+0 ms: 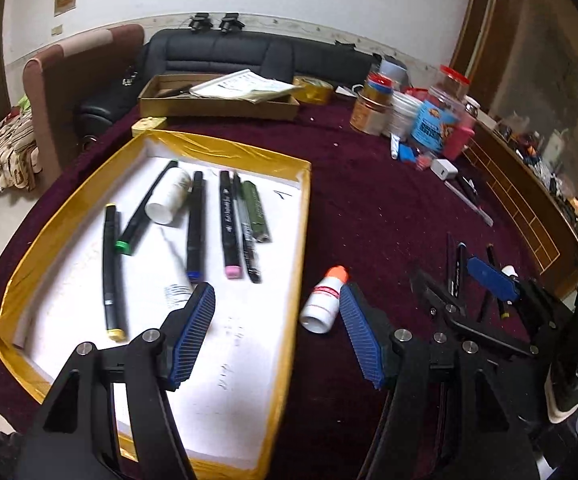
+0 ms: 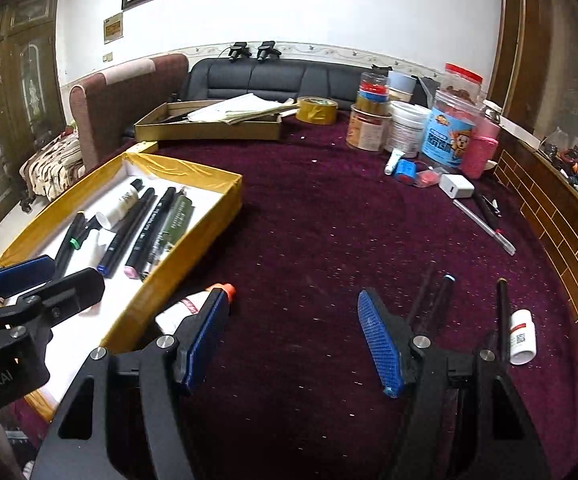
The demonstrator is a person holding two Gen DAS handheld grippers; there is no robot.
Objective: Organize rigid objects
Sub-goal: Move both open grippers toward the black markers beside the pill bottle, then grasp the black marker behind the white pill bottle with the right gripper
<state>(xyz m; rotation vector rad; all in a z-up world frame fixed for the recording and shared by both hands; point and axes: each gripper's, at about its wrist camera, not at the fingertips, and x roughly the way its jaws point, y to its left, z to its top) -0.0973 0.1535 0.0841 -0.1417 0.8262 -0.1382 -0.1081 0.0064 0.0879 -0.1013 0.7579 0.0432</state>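
A gold-rimmed white tray (image 1: 225,150) (image 2: 193,236) holds several markers (image 1: 195,220) and a white bottle (image 1: 169,196). Just right of the tray, an orange-capped white bottle (image 1: 325,300) (image 2: 187,308) lies on the maroon cloth. My left gripper (image 1: 277,332) (image 2: 45,280) hovers open over the tray's right rim, nothing between its pads. My right gripper (image 2: 293,336) (image 1: 461,284) stands open above bare cloth, holding nothing. Beyond its right finger lie dark pens (image 2: 441,296) (image 1: 455,264) and a small red-labelled bottle (image 2: 523,336).
A cardboard box with papers (image 2: 209,128), a tape roll (image 2: 316,110) and jars (image 2: 449,132) stand along the table's far side. A white charger (image 2: 457,186) and a pen (image 2: 485,224) lie at the right. Bare maroon cloth (image 2: 321,220) fills the middle.
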